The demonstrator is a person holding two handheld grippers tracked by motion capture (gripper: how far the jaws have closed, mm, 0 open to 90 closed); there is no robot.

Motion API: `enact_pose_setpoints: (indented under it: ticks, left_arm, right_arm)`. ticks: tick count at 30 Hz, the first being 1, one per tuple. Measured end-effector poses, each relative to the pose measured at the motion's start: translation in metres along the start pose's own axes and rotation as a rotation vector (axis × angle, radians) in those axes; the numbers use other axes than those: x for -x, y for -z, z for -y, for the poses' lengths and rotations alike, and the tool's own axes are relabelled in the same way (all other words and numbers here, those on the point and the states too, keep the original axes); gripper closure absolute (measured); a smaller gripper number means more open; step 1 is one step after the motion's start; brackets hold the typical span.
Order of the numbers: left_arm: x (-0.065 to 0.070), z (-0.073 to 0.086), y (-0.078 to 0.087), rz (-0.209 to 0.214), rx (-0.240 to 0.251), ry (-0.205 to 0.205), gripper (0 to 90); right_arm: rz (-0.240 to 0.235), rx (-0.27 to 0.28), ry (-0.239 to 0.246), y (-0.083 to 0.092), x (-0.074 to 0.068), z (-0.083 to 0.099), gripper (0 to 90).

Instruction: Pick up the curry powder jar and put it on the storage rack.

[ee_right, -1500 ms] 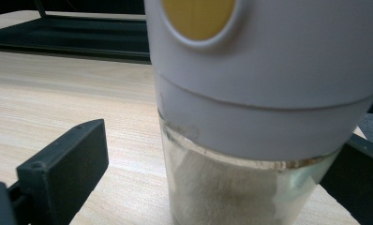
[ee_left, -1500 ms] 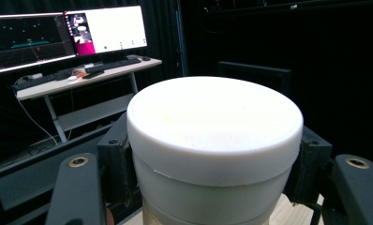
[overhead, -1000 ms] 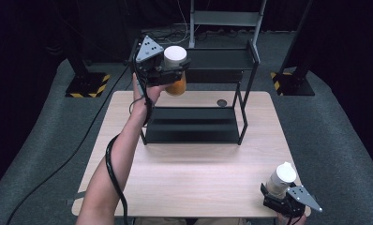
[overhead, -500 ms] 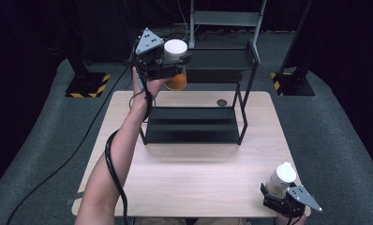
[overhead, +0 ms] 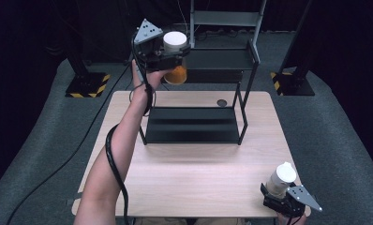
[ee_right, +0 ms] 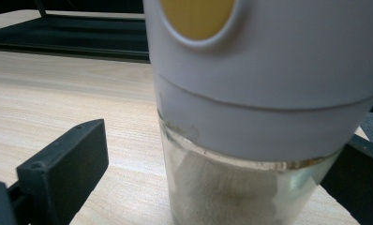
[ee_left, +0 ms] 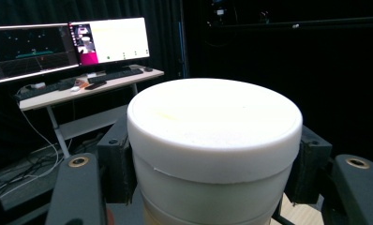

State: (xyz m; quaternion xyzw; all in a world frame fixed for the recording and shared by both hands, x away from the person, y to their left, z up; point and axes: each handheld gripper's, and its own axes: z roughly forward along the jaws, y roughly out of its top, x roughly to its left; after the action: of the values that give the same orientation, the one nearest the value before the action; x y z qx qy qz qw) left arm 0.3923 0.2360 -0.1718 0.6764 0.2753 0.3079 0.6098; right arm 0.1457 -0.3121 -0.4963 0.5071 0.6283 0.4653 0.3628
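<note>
While the pale wood-grain counter [overhead: 194, 183] sits matte under a black metal two-tier shelf rack [overhead: 194, 124], the left gripper [overhead: 168, 55] is up high by the rack's top shelf, jaws clamped tight on a round jar w/ smooth white lid and orange contents [overhead: 176, 72]; in the left gripper view the lid [ee_left: 215, 122] sits snug betw. both black jaws. The right gripper [overhead: 284, 196] rests at the counter's near right corner w/ a clear glass shaker, white plastic cap, pale powder inside [ee_right: 250, 187], standing upright betw. its jaws, but can't tell if they press on it.
</note>
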Motion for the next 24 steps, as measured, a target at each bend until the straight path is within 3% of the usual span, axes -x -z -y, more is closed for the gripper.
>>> enact_pose_setpoints:
  ticks: [16,24]
  left_arm:
    - [-0.002,-0.014,-0.014,-0.024,0.006,0.011,33.8]
    - [-0.005,-0.02,-0.02,-0.033,0.011,-0.006,33.8]
  right_arm:
    - [-0.001,0.001,0.002,0.0,0.0,0.0,0.0]
    - [-0.002,0.0,0.004,0.0,0.0,0.0,0.0]
